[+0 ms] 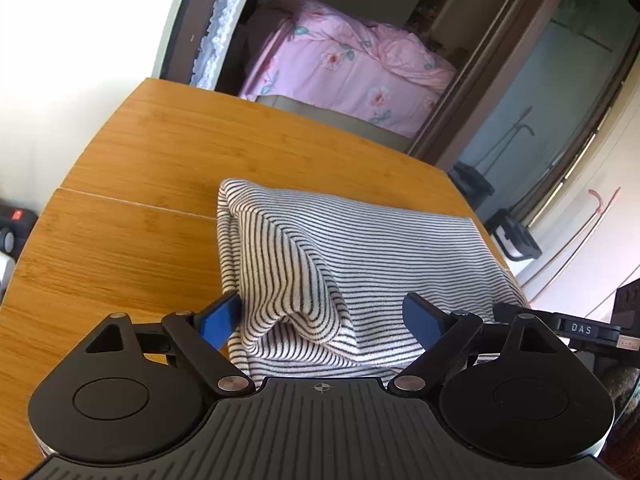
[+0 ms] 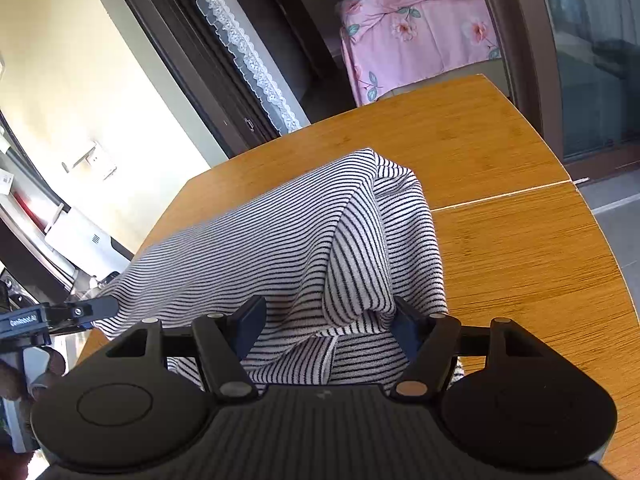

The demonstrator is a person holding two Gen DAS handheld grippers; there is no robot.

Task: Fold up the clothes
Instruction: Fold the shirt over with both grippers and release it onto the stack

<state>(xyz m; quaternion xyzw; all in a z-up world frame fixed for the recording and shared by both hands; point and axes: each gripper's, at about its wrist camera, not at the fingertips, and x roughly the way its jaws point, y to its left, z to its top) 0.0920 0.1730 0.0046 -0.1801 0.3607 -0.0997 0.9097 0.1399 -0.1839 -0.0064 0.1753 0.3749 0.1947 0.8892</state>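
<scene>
Striped cloth point(image 1: 360, 248) lies bunched on the wooden worktop point(image 1: 132, 216), its near edge lifted into folds between both tools. Left tongs point(image 1: 322, 320) stand spread wide, a fold of fabric between the blue pads, not pinched. Right tongs point(image 2: 326, 322) are also parted, with cloth bulging between them. A pink floral quilt point(image 1: 340, 60) sits beyond.

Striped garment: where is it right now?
The striped garment is bunched on the wooden table, its near edge between the open fingers of the left gripper and the right gripper.
</scene>
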